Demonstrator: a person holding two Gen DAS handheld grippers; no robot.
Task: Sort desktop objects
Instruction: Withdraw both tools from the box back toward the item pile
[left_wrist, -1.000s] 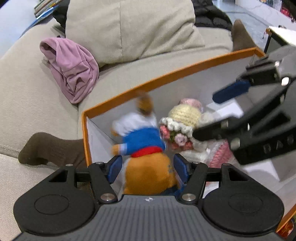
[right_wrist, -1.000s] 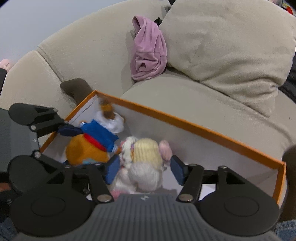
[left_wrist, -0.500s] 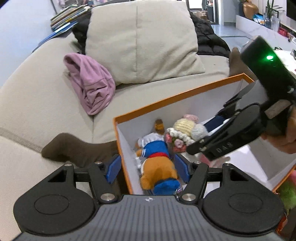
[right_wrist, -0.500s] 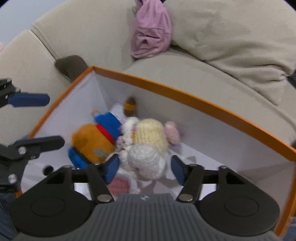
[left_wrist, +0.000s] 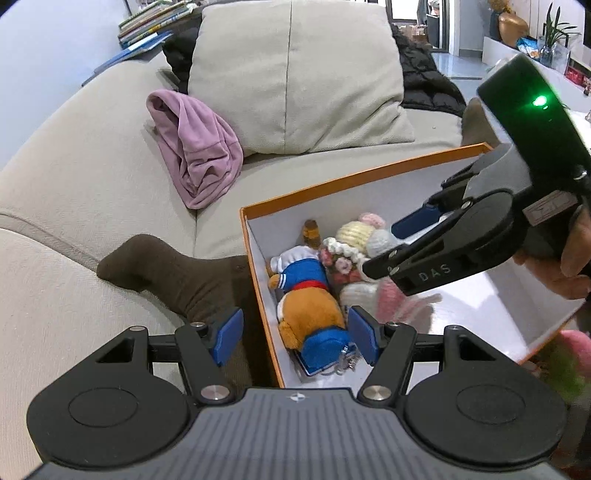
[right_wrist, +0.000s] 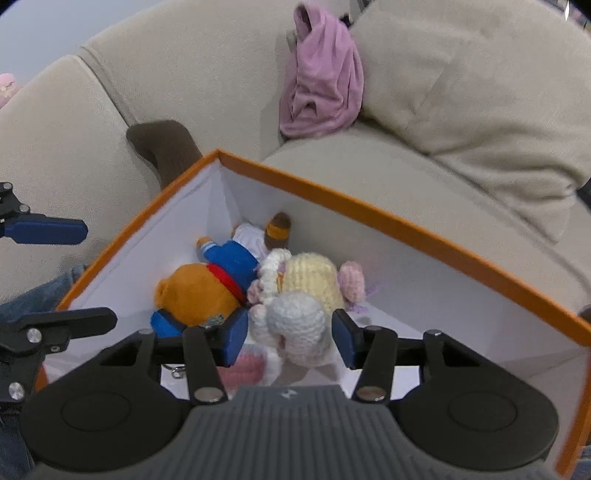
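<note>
An orange-rimmed white box (left_wrist: 354, 181) (right_wrist: 406, 225) sits on a beige sofa. Inside lie an orange plush toy in a blue sailor top (left_wrist: 306, 295) (right_wrist: 207, 288) and a cream and pink crochet doll (left_wrist: 358, 240) (right_wrist: 299, 295), side by side. My left gripper (left_wrist: 295, 334) is open and empty, above the box's near left wall. My right gripper (right_wrist: 288, 338) is open and empty just above the crochet doll; it also shows in the left wrist view (left_wrist: 402, 236).
A pink cloth (left_wrist: 195, 158) (right_wrist: 321, 88) lies against a large beige cushion (left_wrist: 295, 74). A brown sock (left_wrist: 177, 273) (right_wrist: 162, 147) lies beside the box's left wall. Books (left_wrist: 147, 22) and a black jacket (left_wrist: 428, 85) are behind.
Both grippers have drawn back and up from the box, leaving the plush toy and the crochet doll lying inside. The left gripper has shifted left over the box wall.
</note>
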